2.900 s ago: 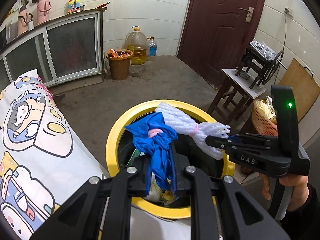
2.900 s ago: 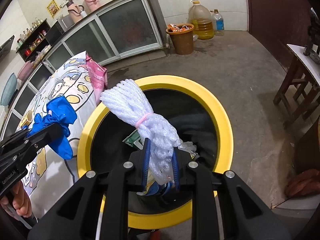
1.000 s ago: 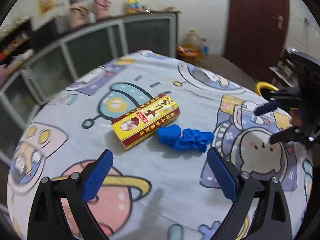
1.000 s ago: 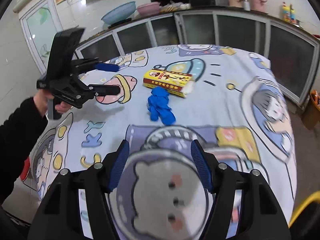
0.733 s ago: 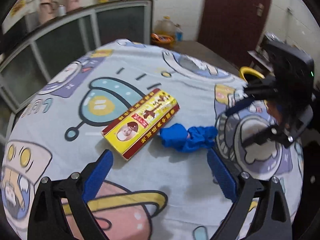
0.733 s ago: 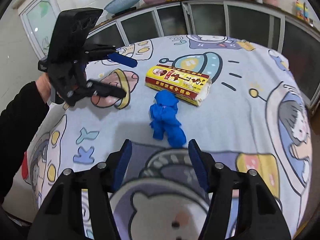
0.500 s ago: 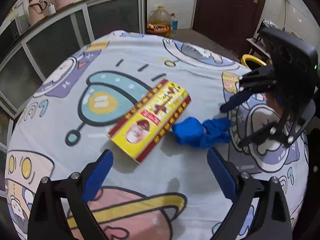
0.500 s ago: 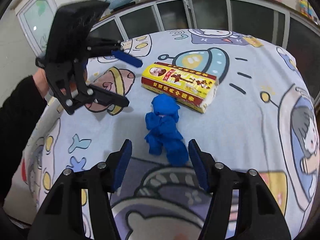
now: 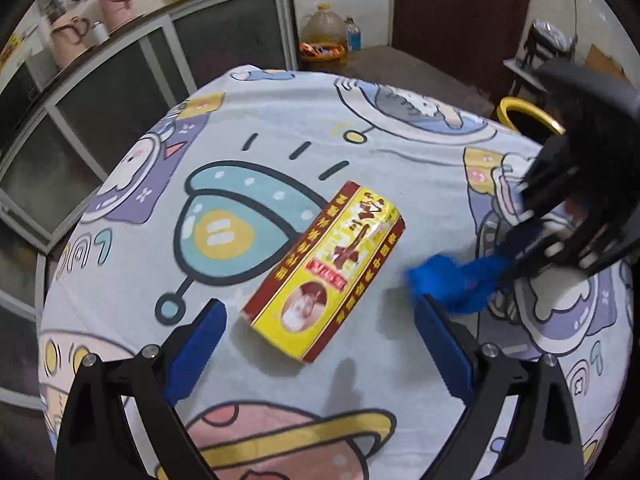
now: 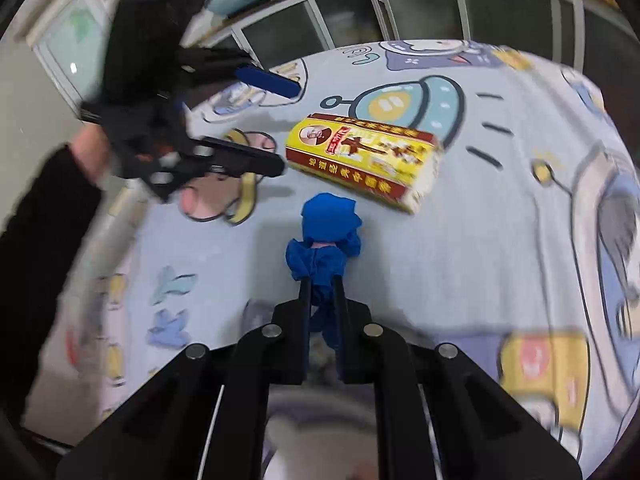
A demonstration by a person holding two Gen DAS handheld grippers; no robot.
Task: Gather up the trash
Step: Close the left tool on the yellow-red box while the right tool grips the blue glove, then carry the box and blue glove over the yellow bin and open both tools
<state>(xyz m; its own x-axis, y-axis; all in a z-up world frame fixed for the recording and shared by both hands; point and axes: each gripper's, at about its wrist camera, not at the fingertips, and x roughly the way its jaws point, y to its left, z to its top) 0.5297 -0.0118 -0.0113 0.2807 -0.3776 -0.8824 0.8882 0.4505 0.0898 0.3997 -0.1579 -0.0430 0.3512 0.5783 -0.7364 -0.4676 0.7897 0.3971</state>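
A crumpled blue bundle (image 10: 326, 232) lies on the cartoon-print tablecloth (image 9: 280, 128). My right gripper (image 10: 322, 284) is closing on the bundle's near end, and its pads press the blue material from both sides. A yellow and red box (image 9: 326, 276) lies flat just beyond the bundle. My left gripper (image 9: 318, 312) is open and hangs over the box's near end, with its blue pads (image 9: 200, 340) wide apart on either side. In the left wrist view the right gripper (image 9: 516, 256) comes in from the right onto the bundle (image 9: 456, 282). The right wrist view shows the left gripper (image 10: 288, 128) open beside the box (image 10: 364, 160).
A yellow-rimmed bin (image 9: 524, 110) stands on the floor past the table's far right edge. Glass-fronted cabinets (image 9: 224, 40) run along the wall, with an oil jug (image 9: 324, 28) and a brown bucket (image 9: 324, 52) near a dark door (image 9: 452, 8). A black sleeve (image 10: 40, 220) holds the left gripper.
The right gripper has moved in and its jaws have gone from open to pressed on the blue bundle. The left gripper has come closer, over the yellow box, and stays open.
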